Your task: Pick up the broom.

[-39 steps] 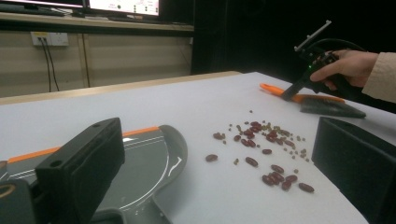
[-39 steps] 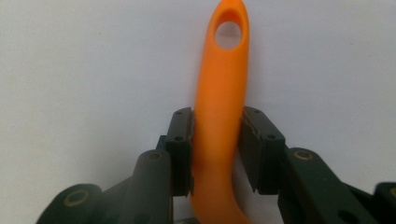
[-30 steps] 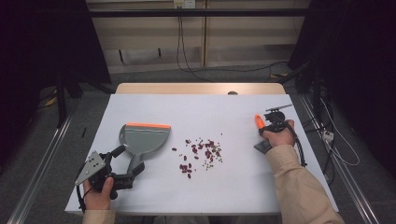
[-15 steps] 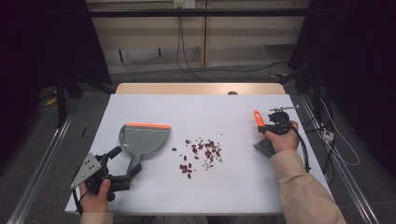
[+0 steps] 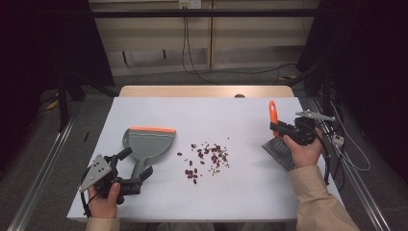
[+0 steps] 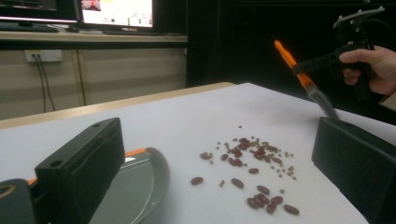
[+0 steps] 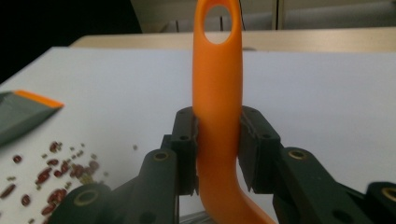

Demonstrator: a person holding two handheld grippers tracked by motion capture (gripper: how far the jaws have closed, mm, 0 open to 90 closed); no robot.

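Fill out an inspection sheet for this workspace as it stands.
Surface: white table, wooden edge at the far side.
Job's things: grey dustpan with orange lip, flat on the table; beans scattered mid-table; orange-handled brush, bristles low, handle tilted up.
Clutter: nothing seen.
Grippers: right tool shut on the brush handle; left tool open, jaws either side of the dustpan handle.
Cables: cords on the floor beyond the table and at its right.
Surroundings: dim room, pale cabinets behind.

Bright table, dark surround, soft focus
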